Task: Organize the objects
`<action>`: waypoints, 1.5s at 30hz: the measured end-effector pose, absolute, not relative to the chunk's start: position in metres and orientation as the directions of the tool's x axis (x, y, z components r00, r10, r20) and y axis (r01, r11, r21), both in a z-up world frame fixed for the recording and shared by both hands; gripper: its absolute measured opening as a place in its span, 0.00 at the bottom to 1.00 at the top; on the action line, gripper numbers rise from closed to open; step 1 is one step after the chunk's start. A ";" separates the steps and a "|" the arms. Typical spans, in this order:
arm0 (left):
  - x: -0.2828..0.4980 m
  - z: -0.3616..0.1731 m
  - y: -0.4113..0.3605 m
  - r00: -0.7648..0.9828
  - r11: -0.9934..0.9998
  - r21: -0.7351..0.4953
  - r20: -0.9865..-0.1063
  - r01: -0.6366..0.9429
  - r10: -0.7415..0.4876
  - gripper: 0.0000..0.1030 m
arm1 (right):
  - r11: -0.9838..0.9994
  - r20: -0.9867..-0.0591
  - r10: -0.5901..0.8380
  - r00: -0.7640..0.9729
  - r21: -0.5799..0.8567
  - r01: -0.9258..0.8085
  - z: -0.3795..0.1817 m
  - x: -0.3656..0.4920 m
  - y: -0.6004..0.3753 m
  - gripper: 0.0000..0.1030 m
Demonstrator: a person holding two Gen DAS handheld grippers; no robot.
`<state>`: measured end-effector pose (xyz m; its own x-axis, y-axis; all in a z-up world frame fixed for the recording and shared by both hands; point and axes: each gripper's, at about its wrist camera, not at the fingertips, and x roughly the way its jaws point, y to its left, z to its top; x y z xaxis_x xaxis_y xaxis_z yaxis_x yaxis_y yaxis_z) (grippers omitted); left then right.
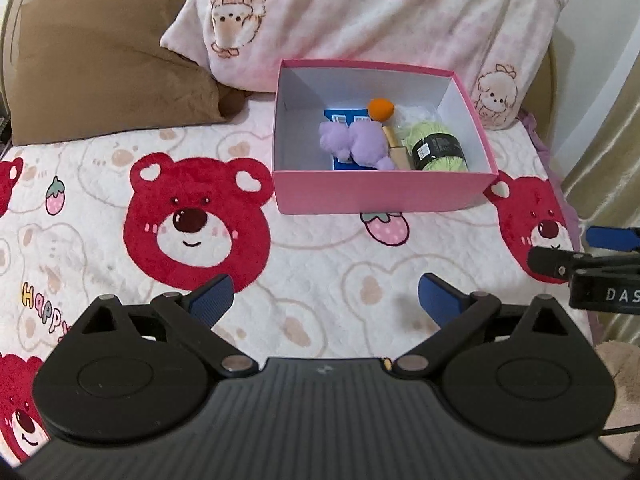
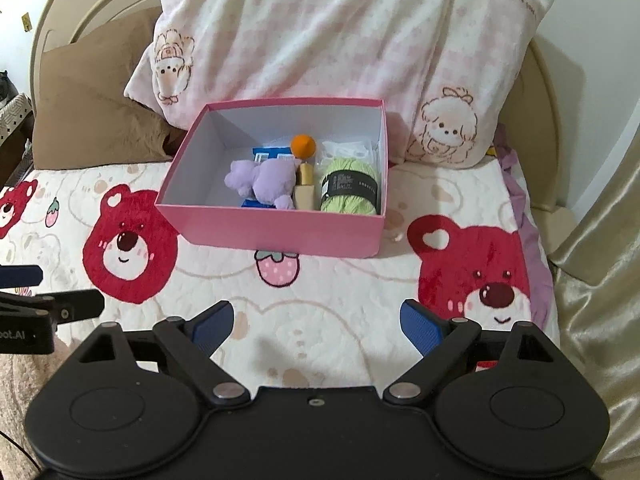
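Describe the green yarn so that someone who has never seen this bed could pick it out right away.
Find the pink box on the bear-print bedspread, in front of the pink pillow. The green yarn lies at its right end, beside a tan block. It is the only green thing inside and wears a black paper band.

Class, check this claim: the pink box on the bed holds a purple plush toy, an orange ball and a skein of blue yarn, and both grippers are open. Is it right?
Not quite: the yarn is light green, not blue, as the right wrist view shows. The pink box, purple plush toy, orange ball and open left gripper and right gripper are as stated.
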<state>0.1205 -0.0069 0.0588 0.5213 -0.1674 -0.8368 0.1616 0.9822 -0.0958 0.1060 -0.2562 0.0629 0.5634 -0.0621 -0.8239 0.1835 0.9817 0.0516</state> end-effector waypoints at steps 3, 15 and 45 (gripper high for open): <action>0.118 0.060 -0.006 0.516 0.984 -0.094 -0.841 0.152 -0.160 0.97 | 0.982 -0.830 -0.066 0.554 0.045 0.184 0.061 0.104 -0.253 0.90; 0.115 0.058 -0.008 0.500 0.986 -0.083 -0.853 0.147 -0.147 0.97 | 0.980 -0.845 -0.070 0.530 0.042 0.196 0.060 0.098 -0.243 0.90; 0.109 0.052 -0.004 0.494 0.990 -0.029 -0.864 0.139 -0.095 0.98 | 0.976 -0.860 -0.113 0.498 -0.002 0.218 0.054 0.091 -0.239 0.90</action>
<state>0.1094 -0.0038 0.0523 0.4944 -0.0950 -0.8640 0.1394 0.9898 -0.0291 0.0912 -0.2387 0.0538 0.4980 -0.1134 -0.8597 0.2180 0.9759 -0.0024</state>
